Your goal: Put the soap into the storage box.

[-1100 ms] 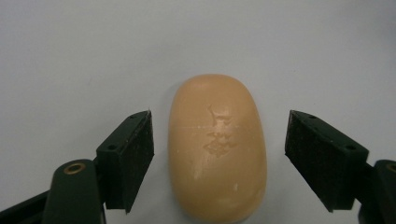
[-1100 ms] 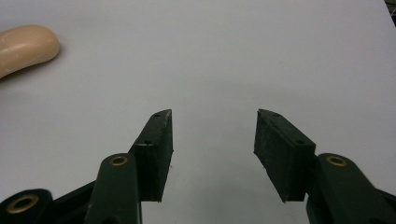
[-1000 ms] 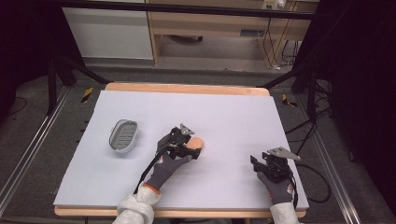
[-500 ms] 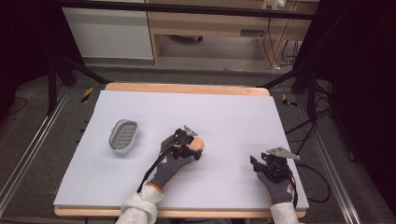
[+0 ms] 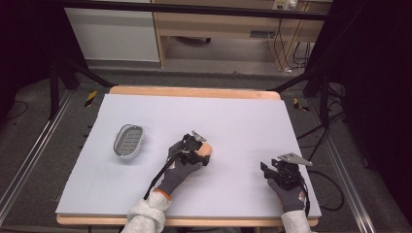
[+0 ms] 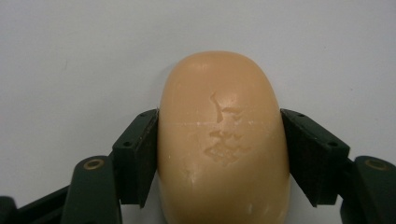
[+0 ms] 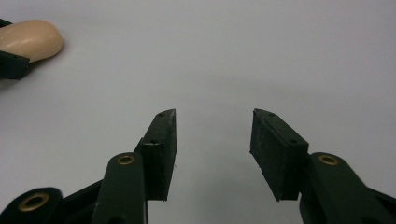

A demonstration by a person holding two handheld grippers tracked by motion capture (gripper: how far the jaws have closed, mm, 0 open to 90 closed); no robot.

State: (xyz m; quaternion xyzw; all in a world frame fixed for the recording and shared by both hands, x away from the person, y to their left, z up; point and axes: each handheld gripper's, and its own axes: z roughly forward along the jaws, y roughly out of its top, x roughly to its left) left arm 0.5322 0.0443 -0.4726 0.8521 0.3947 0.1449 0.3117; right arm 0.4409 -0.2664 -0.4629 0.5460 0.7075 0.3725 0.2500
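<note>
High view: left gripper [image 5: 197, 148] near the middle of the pale counter [image 5: 233, 116], clamped on a peach bar of soap [image 5: 207, 148]. Grey soap dish [image 5: 128, 141] well apart to its left. Right gripper [image 5: 272, 170] near the counter's right front corner.

Left gripper view: fingers [image 6: 137, 154] pressed against both sides of the soap, low over the counter.

Right gripper view: fingers [image 7: 161, 149] parted, just been closing, nothing between them; soap far off at upper left.

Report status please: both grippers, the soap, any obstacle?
Left gripper shut on soap. Right gripper open, nothing between. Soap dish apart, path clear.
</note>
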